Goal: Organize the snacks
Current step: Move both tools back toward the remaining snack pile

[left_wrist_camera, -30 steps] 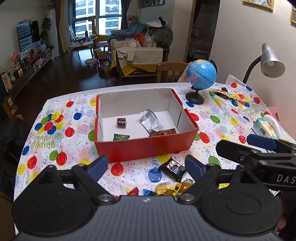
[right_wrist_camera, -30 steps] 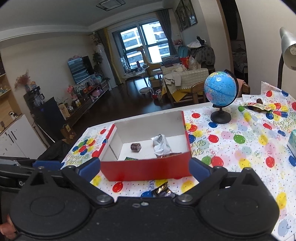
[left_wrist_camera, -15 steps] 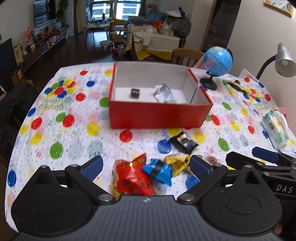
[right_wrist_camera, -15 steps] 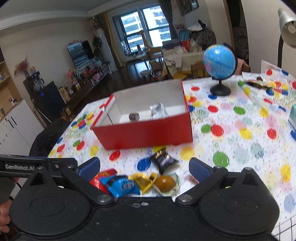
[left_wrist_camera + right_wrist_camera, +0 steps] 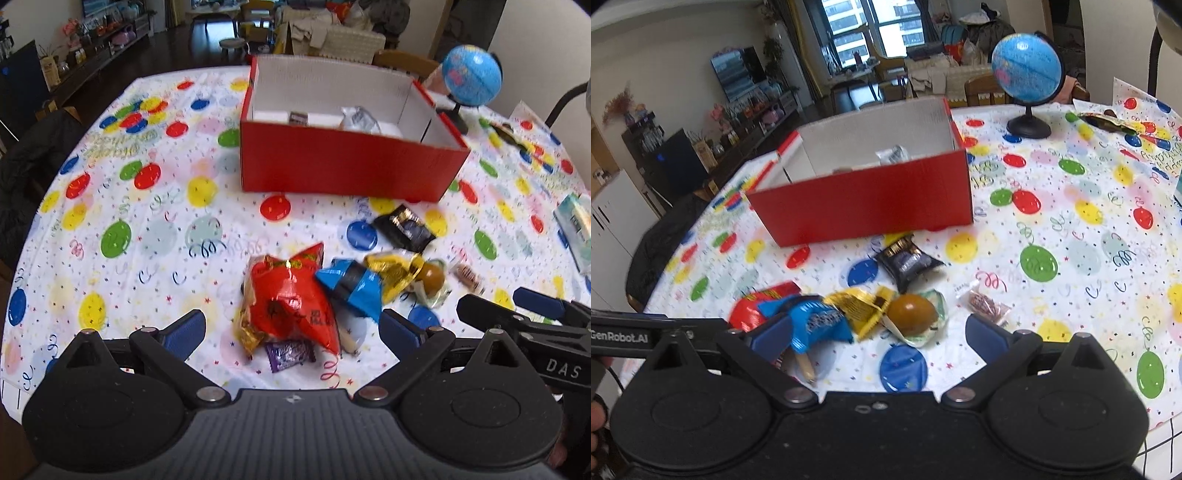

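Note:
A red open box (image 5: 343, 166) stands on the table with a silver wrapper (image 5: 356, 118) and a small dark snack inside. In front of it lie loose snacks: a red packet (image 5: 290, 299), a blue packet (image 5: 352, 284), a yellow packet (image 5: 393, 271), a black packet (image 5: 404, 227), a purple candy (image 5: 290, 354) and a brown egg-shaped snack (image 5: 912, 310). My left gripper (image 5: 291, 332) is open, low over the red packet. My right gripper (image 5: 877, 334) is open near the brown snack, with the box (image 5: 864, 206) beyond.
A blue globe (image 5: 472, 75) stands right of the box. A tissue pack (image 5: 576, 225) lies at the right table edge. A small pink-brown candy (image 5: 984, 302) lies right of the pile. The balloon-print tablecloth (image 5: 129, 221) covers the table. The right gripper's side shows in the left view (image 5: 524, 321).
Both grippers have pulled back from the box and dropped lower toward the snack pile. The pile now sits between the fingers of each. Both stayed open.

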Available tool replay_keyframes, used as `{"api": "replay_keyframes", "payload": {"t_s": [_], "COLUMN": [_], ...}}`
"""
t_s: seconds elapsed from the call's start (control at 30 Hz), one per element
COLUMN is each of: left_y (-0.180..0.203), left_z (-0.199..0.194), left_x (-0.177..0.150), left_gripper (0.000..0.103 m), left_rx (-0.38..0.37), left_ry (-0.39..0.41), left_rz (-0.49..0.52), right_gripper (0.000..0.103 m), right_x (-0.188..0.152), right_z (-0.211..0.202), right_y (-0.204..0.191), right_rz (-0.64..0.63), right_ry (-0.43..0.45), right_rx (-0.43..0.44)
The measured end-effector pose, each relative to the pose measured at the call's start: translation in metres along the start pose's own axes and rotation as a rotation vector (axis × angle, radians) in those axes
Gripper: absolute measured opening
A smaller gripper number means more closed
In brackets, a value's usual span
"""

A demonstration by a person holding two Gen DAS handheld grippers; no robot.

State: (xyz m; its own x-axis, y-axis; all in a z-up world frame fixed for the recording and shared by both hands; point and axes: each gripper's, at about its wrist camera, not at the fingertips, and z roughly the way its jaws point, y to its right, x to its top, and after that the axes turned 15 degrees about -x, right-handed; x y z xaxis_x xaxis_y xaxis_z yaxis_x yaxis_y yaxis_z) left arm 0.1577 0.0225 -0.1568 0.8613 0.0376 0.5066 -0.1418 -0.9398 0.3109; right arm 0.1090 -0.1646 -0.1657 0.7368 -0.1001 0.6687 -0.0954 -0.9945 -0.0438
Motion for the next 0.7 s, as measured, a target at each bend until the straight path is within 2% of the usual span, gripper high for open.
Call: {"api": "replay_keyframes", "payload": {"t_s": [0.37,0.7], "left_y": [-0.009,-0.018], "left_z": [0.037,0.062], "left_x": [0.002,0.000], "left_gripper": [0.101,0.101], "left_rx": [0.013,0.026], "left_ry": [-0.086,-0.154], "left_rz": [0.008,-0.005], "right_gripper": [0.083,0.075], "right_x": [-0.002,0.003], "right_z": [0.044,0.072], "right_y": [-0.002,-0.018], "right_rz": [-0.045,-0.202], "right_ry": [-0.062,-0.058], "right_rx": [-0.045,-0.074]}}
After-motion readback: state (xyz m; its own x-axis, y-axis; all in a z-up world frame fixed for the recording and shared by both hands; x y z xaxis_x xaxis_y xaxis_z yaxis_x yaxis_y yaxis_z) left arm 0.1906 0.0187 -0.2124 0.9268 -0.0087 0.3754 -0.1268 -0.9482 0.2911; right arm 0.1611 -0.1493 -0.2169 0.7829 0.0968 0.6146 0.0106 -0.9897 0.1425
